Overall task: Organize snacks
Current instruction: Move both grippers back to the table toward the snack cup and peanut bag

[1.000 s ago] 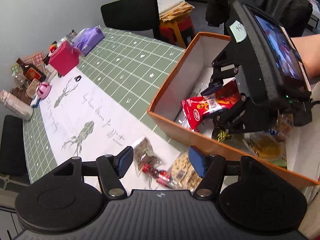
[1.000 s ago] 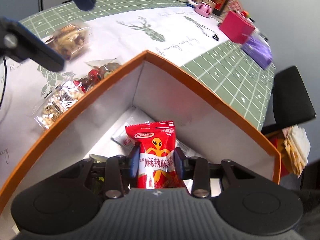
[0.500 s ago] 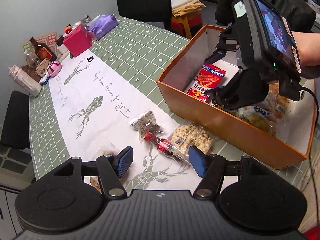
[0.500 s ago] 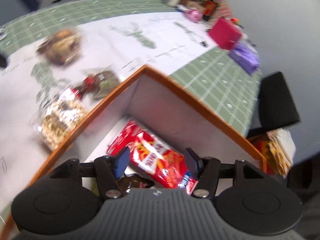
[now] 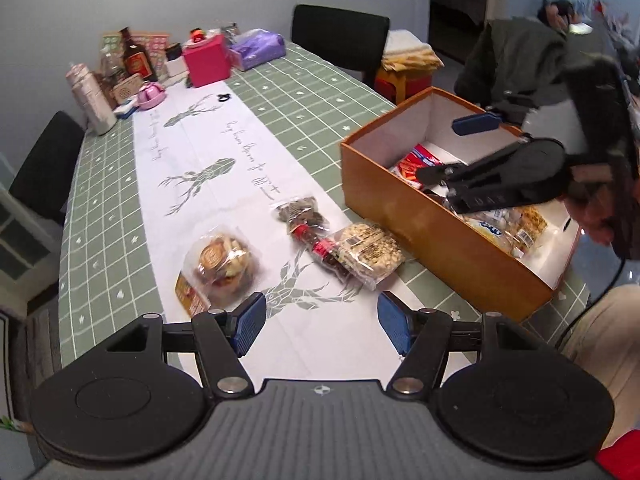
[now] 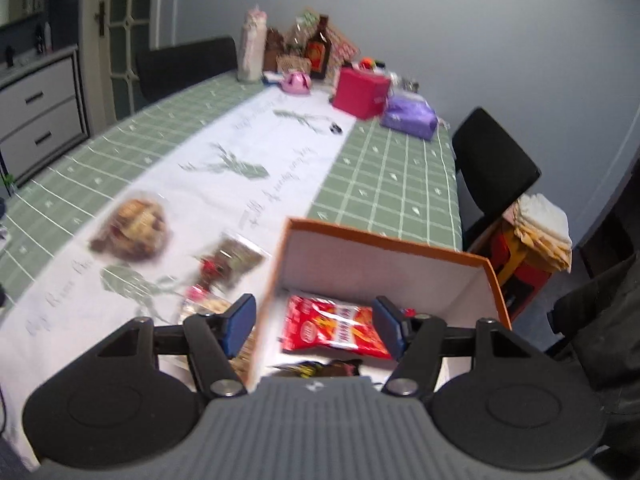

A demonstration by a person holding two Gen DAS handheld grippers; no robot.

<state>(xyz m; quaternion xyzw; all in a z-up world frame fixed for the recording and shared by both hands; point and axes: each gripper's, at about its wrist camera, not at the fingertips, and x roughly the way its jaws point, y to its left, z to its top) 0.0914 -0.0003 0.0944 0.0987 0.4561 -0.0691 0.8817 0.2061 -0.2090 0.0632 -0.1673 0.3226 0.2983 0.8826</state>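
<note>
- Right gripper (image 6: 314, 328): jaws just opened wide, holding nothing; above the orange box (image 6: 384, 242).
- Red snack bag (image 6: 334, 328): lying flat in the box below those jaws, released to join the sorted packs.
- Left gripper (image 5: 322, 328): spread wide, empty, free for the next pick.
- Peanut pack (image 5: 370, 250) and round nut tub (image 5: 222, 264): ahead of the left tongs, outside the box, not yet sorted.

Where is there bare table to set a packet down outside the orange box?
The white runner lies bare between the pink box end and the snack packs. Green cloth beyond the orange box is bare too. Crowded: the mixed-nut pack, dark packet and peanut pack near the box.
</note>
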